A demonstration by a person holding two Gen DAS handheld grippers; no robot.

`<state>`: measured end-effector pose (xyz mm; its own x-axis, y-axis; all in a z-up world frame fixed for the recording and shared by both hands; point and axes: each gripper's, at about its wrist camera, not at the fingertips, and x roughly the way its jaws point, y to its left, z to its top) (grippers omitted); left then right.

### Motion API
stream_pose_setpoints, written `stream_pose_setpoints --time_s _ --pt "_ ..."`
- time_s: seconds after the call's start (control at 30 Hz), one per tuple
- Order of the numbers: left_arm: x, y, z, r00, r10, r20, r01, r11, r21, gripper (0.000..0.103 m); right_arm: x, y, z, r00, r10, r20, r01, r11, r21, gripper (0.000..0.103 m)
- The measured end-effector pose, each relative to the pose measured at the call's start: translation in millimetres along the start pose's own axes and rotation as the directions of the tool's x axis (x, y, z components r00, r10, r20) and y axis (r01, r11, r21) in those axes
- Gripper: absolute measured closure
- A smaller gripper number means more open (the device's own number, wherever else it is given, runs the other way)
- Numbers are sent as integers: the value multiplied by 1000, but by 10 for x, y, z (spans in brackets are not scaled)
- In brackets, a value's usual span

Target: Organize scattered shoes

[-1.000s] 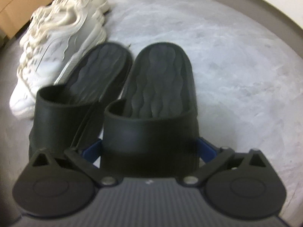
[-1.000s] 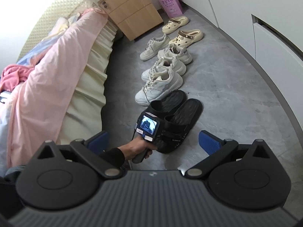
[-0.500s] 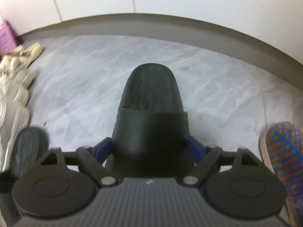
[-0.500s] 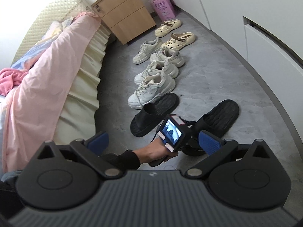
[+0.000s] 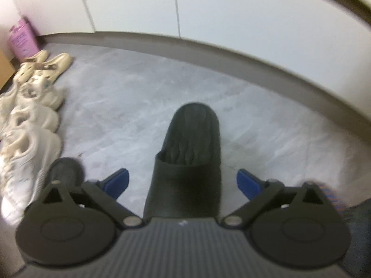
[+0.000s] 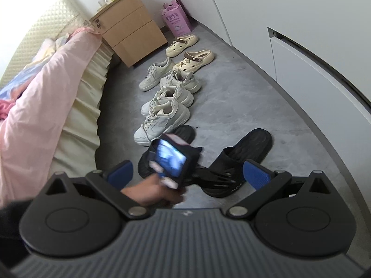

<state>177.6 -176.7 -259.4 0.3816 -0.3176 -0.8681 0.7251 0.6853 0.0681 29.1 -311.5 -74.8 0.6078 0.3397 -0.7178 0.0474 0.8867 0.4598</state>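
Grey floor [image 6: 231, 97]; left hand-held gripper [image 5: 183, 180] wide astride black slide [image 5: 187, 162]; right hand-held gripper [image 6: 189, 173] wide, alone showing bed [image 6: 46, 88].

Floor [image 6: 234, 106] – grey, stone-look, mottled, faintly sheened. Black slide [image 5: 187, 162]: matt rubbery foam, wavy ribbed footbed; second slide [image 6: 183, 133] alike. Sneakers [image 6: 162, 118] in off-white smooth leather-like uppers with woven laces. Clogs [image 6: 194, 60] – cream moulded foam, perforated, brown strap. Nightstand [image 6: 129, 32]: pale wood-grain laminate. Pink box [image 6: 177, 22] of printed card. Quilt [image 6: 46, 88] soft pink cloth; headboard [image 6: 39, 37] quilted cream fabric. Cabinets [image 6: 301, 23] smooth white, satin. Gripper pads [image 6: 257, 173] blue, finely textured, on matt black plastic
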Motion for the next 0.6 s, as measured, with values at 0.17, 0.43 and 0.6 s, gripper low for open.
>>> stream_pose_setpoints --time_s 0.17,0.43,0.6 --pt "-996 28 203 996 64 67 -62 998 -33 0 -45 -14 -30 1000 2 9 -1 1000 -18 0" --pt "-1924 90 317 972 233 28 -227 963 -148 0 -106 -131 -57 999 30 32 -32 997 72 0" --pt "-2585 182 447 950 311 -8 -292 884 -365 0 -55 -178 -134 999 33 -7 -33 996 77 0"
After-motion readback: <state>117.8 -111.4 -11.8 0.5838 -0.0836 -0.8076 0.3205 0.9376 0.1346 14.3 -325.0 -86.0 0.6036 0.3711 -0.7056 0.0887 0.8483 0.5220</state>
